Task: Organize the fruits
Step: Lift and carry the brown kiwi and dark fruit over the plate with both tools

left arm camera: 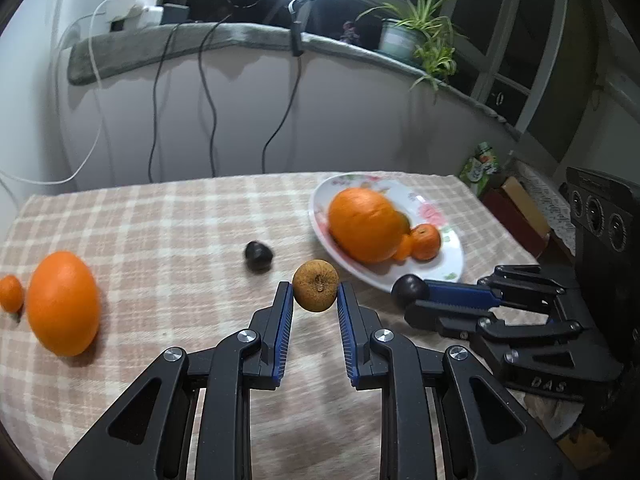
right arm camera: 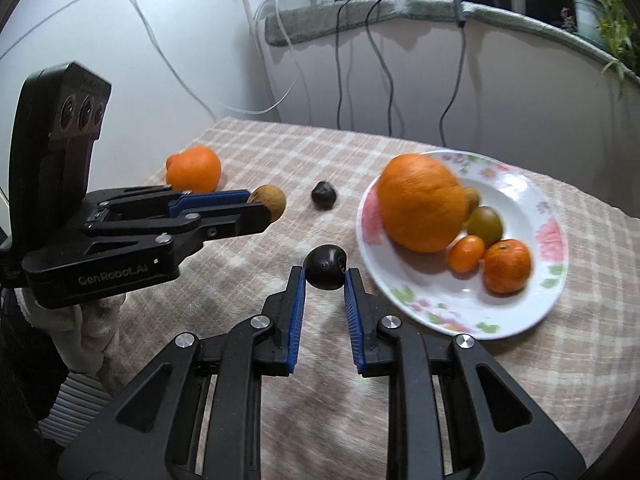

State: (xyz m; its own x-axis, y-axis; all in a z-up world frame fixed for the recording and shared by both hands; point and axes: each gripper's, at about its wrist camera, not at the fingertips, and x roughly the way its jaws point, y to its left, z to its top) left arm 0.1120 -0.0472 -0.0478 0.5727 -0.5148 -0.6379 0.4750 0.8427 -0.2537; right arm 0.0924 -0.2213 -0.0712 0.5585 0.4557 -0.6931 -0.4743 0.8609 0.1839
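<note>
Brown, rough-skinned small fruit (left arm camera: 315, 286) sits pinched between the blue pads of the left gripper (left arm camera: 314, 300), lifted off the checked tablecloth (left arm camera: 160, 220), short of the floral plate (left arm camera: 456, 264) on its near-left side. Right gripper (right arm camera: 325, 276) is clamped on a dark round fruit (right arm camera: 325, 267), also in the air, just beside the plate's near-left rim. Both grips are at the fingertips, across the widest part of each fruit.

Handling, as a guess: both held fruits look light and firm. The brown one has a dry, matte skin, so it grips well. The dark one is glossy and likely slippery, and being round it could squirt out of a tip pinch if squeezed hard. Best hold is across the middle, deeper in the ribbed pads.

On the plate: a large orange (right arm camera: 420, 202), a greenish fruit (right arm camera: 485, 225), a small oval orange fruit (right arm camera: 466, 254) and a mandarin (right arm camera: 507, 266), all bunched together. Free space is on the plate's near side, so a drop there looks safest; round fruit may roll on the sloped rim.

Left of the plate on the cloth: another dark fruit (left arm camera: 259, 255) near, a second large orange (left arm camera: 63, 303) well apart, with a tiny orange one (left arm camera: 11, 293) just beside it. The big orange looks heavy and wide for these jaws.
</note>
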